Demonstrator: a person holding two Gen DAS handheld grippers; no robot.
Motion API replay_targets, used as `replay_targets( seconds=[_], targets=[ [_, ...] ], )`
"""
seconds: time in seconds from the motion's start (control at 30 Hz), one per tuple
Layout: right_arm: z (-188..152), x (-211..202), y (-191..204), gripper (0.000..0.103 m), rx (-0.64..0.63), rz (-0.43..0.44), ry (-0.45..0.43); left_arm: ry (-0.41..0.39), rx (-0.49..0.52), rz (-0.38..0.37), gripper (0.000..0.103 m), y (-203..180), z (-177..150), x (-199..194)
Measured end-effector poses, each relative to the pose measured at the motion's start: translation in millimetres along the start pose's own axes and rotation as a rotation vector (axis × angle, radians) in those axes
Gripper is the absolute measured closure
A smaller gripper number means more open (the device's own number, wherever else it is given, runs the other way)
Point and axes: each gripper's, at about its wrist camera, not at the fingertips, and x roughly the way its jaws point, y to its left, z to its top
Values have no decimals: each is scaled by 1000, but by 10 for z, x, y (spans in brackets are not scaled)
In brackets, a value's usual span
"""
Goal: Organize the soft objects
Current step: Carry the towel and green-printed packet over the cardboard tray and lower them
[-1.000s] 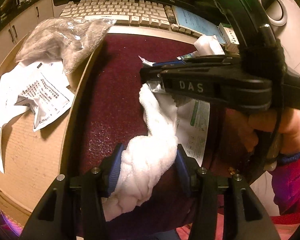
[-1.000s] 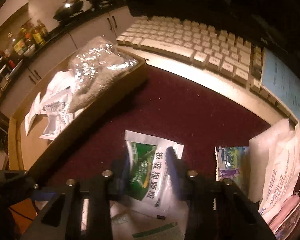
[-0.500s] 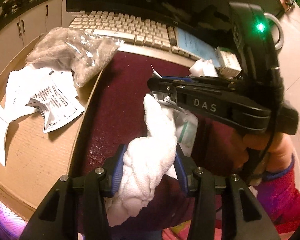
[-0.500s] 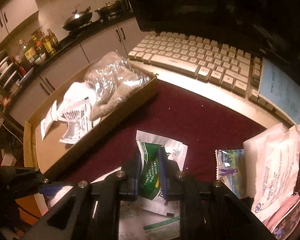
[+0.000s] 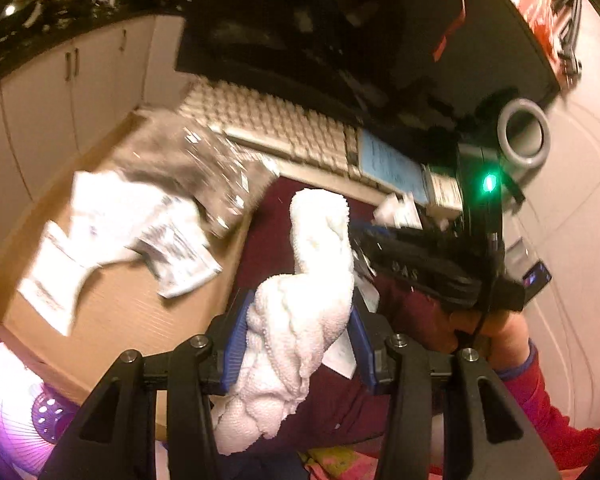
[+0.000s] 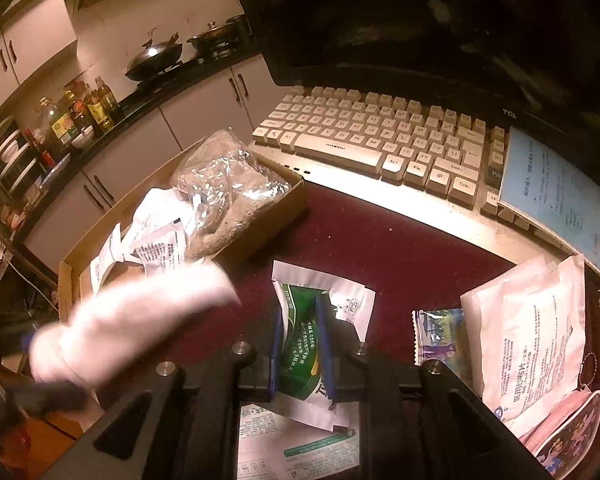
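Note:
My left gripper [image 5: 296, 332] is shut on a white fluffy towel [image 5: 304, 312], bunched between its blue pads and held up above the dark red mat [image 5: 268, 236]. The same towel [image 6: 132, 316] appears blurred at the left of the right wrist view. My right gripper [image 6: 302, 340] is shut on a green and white sachet [image 6: 300, 344], lifted a little off the mat [image 6: 380, 248]. A cardboard tray [image 6: 260, 236] to the left holds white sachets [image 6: 156, 228] and a grey cloth in a clear bag [image 6: 228, 188].
A beige keyboard [image 6: 380, 136] and dark monitor [image 6: 420, 20] stand behind the mat. White gauze packs [image 6: 532, 332], a small colourful sachet [image 6: 436, 336] and a blue leaflet [image 6: 556, 196] lie at the right. A paper sheet [image 6: 296, 448] lies under my right gripper. Kitchen cabinets [image 6: 100, 176] are beyond the tray.
My left gripper has risen with the towel, now clear of the mat, and swung toward the tray. The right gripper has closed tighter on the green sachet and lifted slightly.

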Motion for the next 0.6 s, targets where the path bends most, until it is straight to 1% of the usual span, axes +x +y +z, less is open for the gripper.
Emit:
replay_targets(
  seconds=[0.07,0.17,0.27,0.4,0.6],
  targets=[
    [13,-19,33,86,-7,6,-7,-38,-19,21,58,99,50,-132],
    [36,-40,117,86,-22,23,-16,-79,-53,50,58,263,135,-227],
    [67,-41,233,86,-42,42,-20,-107,-93,74,58,436,216,-253],
    [104,-31,450,86,-76,74,-25,-108,-151,103,58,693,237,-211],
    [196,28,777,86,-129,137,-30,-67,-211,134,58,997,106,-78]
  ],
)
